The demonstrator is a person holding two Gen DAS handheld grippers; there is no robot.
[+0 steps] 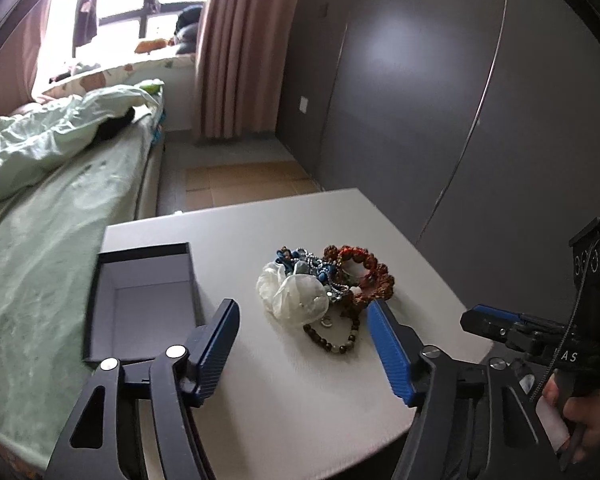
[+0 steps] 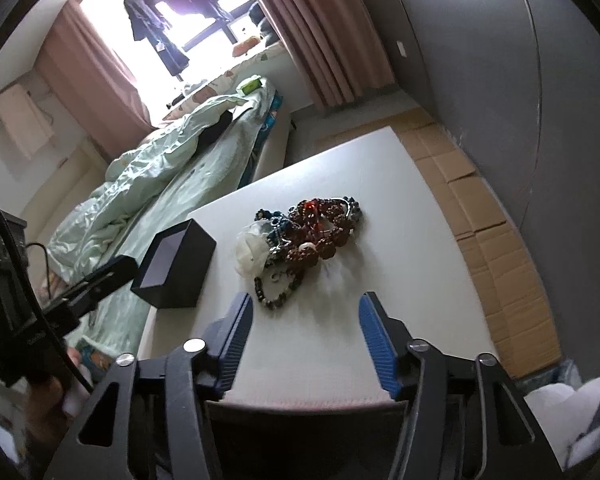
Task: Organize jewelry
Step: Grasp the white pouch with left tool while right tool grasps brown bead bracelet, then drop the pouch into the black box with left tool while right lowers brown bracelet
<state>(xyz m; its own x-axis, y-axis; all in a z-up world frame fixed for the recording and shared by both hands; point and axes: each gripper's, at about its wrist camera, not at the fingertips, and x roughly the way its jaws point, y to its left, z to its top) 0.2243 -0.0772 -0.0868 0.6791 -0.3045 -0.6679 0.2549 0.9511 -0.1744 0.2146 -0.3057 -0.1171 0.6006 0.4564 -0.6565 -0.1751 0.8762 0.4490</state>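
A tangled jewelry pile [image 1: 325,286] is seen lying on the white table [image 1: 284,408] just right of the open dark box [image 1: 144,300], while both the left gripper [image 1: 300,334] and right gripper [image 2: 306,326] are held with fingers spread wide, empty, above the table's near part.

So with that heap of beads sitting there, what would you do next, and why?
Probably ease the left gripper forward and down onto the dark bead bracelet. Its jaws are open and empty, that bracelet lies at the near edge of the jewelry pile, loosest of the tangle, and the open black box waits empty beside it on the white table.
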